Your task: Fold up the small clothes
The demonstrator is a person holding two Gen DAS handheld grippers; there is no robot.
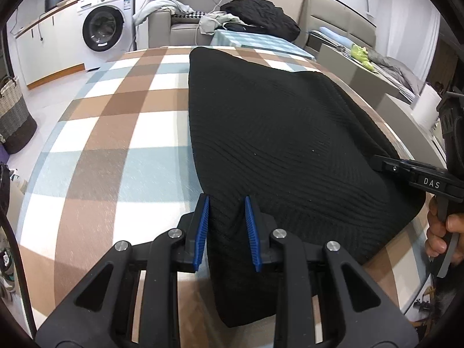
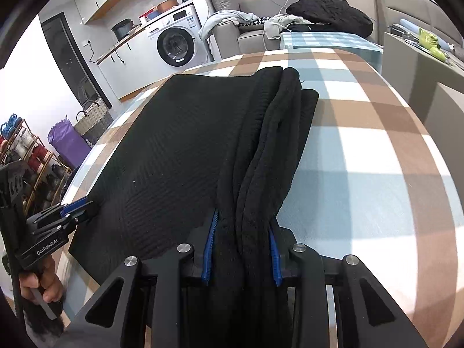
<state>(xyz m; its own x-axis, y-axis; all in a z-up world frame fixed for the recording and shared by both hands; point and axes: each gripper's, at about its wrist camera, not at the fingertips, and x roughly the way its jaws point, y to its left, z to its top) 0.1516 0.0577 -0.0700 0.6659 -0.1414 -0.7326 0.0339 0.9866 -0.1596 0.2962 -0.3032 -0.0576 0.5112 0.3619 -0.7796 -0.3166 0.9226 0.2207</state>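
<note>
A black ribbed knit garment [image 1: 275, 133] lies on the checked table [image 1: 110, 133], partly folded. My left gripper [image 1: 226, 203] is shut on its near left corner, with cloth pinched between the blue pads [image 1: 203, 226]. My right gripper [image 2: 243, 226] is shut on the bunched thick near right edge of the garment [image 2: 185, 145], where several layers stack up [image 2: 278, 121]. Each gripper shows in the other view: the right one [image 1: 377, 161] at the garment's right edge, the left one [image 2: 78, 203] at its left corner.
The checked cloth covers the table [image 2: 377, 150]. Behind stand a washing machine [image 1: 104, 26], a sofa with a black pile of clothes [image 1: 261, 14] and a folded checked cloth [image 1: 261, 42]. A woven basket [image 1: 13, 110] stands on the floor at left. A shoe rack [image 2: 26, 156] is at left.
</note>
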